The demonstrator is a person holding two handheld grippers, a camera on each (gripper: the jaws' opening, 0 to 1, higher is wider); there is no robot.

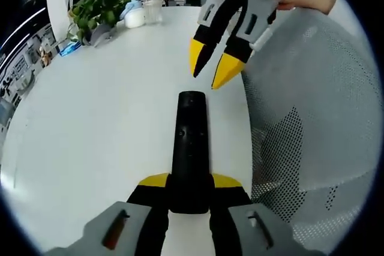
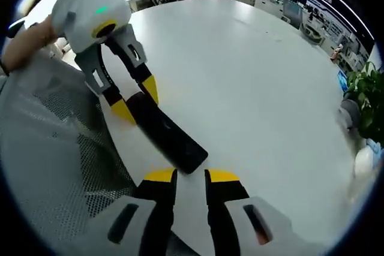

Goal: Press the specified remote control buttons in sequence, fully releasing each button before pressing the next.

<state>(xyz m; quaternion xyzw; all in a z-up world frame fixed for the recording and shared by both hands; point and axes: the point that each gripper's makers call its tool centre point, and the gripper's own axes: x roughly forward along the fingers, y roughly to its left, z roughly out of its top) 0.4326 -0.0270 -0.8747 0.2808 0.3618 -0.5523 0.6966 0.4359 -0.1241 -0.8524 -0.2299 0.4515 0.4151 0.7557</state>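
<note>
With the left hand-held gripper [image 1: 189,181] clamped on the black remote control [image 1: 190,148], the right hand-held gripper [image 1: 210,67], jaws slightly apart, risks straddling a button or tipping the remote toward the white worktop [image 1: 90,136] edge.

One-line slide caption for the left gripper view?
Left gripper clamps a slim black remote control on a white table; right gripper hovers above.

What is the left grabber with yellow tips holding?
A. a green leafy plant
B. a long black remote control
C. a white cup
B: in the left gripper view, the left gripper has its yellow-tipped jaws closed on either side of the near end of the long black remote control, which lies on the white table.
</note>
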